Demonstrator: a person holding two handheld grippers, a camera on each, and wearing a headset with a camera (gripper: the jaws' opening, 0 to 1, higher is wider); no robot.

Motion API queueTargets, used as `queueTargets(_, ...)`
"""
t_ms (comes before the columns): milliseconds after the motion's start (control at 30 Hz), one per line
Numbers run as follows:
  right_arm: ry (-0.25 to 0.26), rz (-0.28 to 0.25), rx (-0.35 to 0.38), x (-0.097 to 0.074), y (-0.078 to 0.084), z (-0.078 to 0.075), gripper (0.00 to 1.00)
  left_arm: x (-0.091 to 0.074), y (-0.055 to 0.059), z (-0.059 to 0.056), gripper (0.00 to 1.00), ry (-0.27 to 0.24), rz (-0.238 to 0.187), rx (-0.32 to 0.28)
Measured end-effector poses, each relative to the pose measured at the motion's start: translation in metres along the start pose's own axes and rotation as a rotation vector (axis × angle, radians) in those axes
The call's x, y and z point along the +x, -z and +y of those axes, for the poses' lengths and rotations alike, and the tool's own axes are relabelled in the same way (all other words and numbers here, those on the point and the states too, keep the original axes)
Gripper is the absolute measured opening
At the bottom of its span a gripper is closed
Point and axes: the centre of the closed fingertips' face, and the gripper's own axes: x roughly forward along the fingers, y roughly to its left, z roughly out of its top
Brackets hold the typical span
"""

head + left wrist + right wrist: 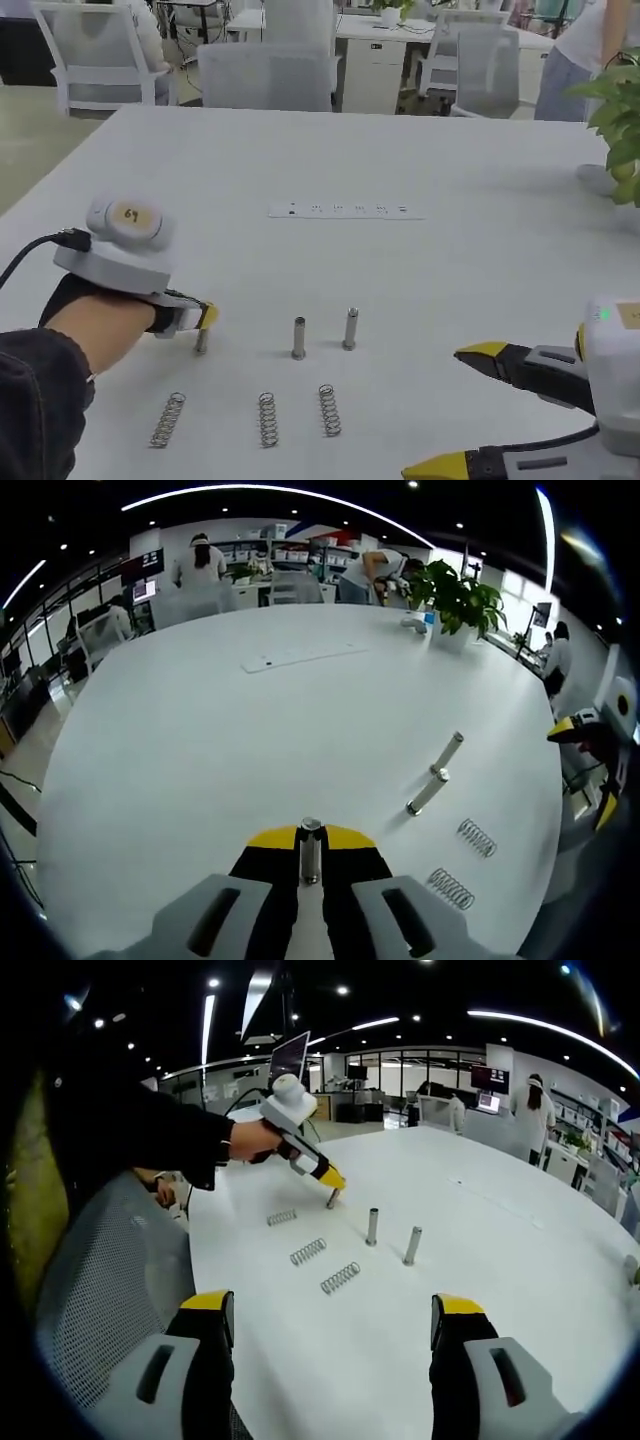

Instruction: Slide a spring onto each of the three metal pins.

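Three short metal pins stand in a row on the white table (430, 280). The left pin (201, 341) is held between the yellow-tipped jaws of my left gripper (205, 318), which is shut on it (311, 848). The middle pin (298, 338) and the right pin (350, 328) stand free. In front of them lie three springs: left (168, 419), middle (267, 418) and right (329, 409). My right gripper (455, 410) hovers open at the lower right, nothing between its jaws (330, 1310), facing the pins (372, 1227) and springs (308, 1251).
A flush socket strip (345, 210) sits in the table beyond the pins. A potted plant (620, 120) stands at the right edge. Chairs (265, 75) line the far side, with people and desks behind. A mesh chair (110, 1290) is beside the table.
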Motion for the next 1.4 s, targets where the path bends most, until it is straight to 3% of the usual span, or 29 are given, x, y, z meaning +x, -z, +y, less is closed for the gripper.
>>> queueTargets(67, 0.0, 0.002, -0.001, 0.0, 0.0, 0.0, 0.8, -0.002, 0.0, -0.001, 0.0, 0.002, -0.011, 0.002)
queueTargets(167, -0.002, 0.001, -0.003, 0.0, -0.001, 0.001, 0.8, -0.003, -0.002, -0.003, 0.0, 0.013, -0.061, -0.01)
queueTargets(300, -0.003, 0.002, -0.005, 0.001, -0.001, 0.001, 0.8, -0.004, 0.001, -0.004, 0.0, 0.017, -0.067, -0.026)
queueTargets(667, -0.003, 0.002, -0.007, 0.001, -0.002, 0.001, 0.8, -0.002, 0.001, -0.012, 0.0, 0.027, -0.051, -0.005)
queueTargets(833, -0.007, 0.004, -0.01, 0.002, -0.002, 0.002, 0.8, -0.003, 0.004, -0.012, 0.0, 0.021, -0.034, 0.022)
queueTargets(1033, -0.012, 0.0, -0.012, 0.003, -0.003, 0.003, 0.8, -0.004, 0.007, -0.011, 0.0, 0.025, -0.021, 0.016)
queueTargets(1400, -0.012, -0.003, -0.011, 0.004, -0.004, 0.003, 0.8, -0.004, 0.006, -0.012, 0.0, 0.03, -0.023, 0.041)
